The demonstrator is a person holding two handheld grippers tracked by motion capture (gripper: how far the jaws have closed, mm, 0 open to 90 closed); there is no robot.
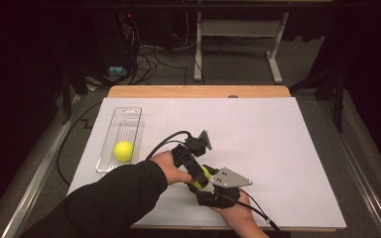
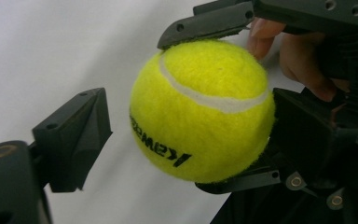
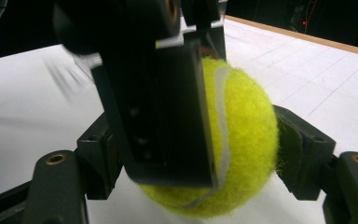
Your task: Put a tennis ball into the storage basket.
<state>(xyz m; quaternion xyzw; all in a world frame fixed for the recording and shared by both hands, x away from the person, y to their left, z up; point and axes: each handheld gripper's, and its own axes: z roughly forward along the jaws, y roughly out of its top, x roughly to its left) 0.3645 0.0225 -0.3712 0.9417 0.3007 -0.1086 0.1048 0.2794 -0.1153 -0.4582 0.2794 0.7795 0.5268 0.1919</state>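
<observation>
Right tongs (image 1: 204,179) pinch a ball (image 1: 202,177) near the front edge of the worktop (image 1: 278,148); their own view shows a black jaw pressed on each flank of it. Left tongs (image 1: 196,174) sit at the same ball, jaws around it. In the left gripper view one jaw stands clear of the felt with white sheet showing in the gap; the other jaw is out of frame, so contact there cannot be told. No earlier look to compare.

From above, most of the held ball is hidden under both tools and the grey three-cornered plate (image 1: 231,177); only a sliver of yellow shows. In the right gripper view the left tool's dark body blocks the ball's left half and is blurred.

Ball: fuzzy yellow felt, curved white seam, black lettering partly readable. Jaws: matte black plastic, wedge-shaped. Worktop: white sheet over a wooden board.

Second ball (image 1: 123,150) lies in a clear ribbed tray (image 1: 126,119), long and narrow, at left.
</observation>
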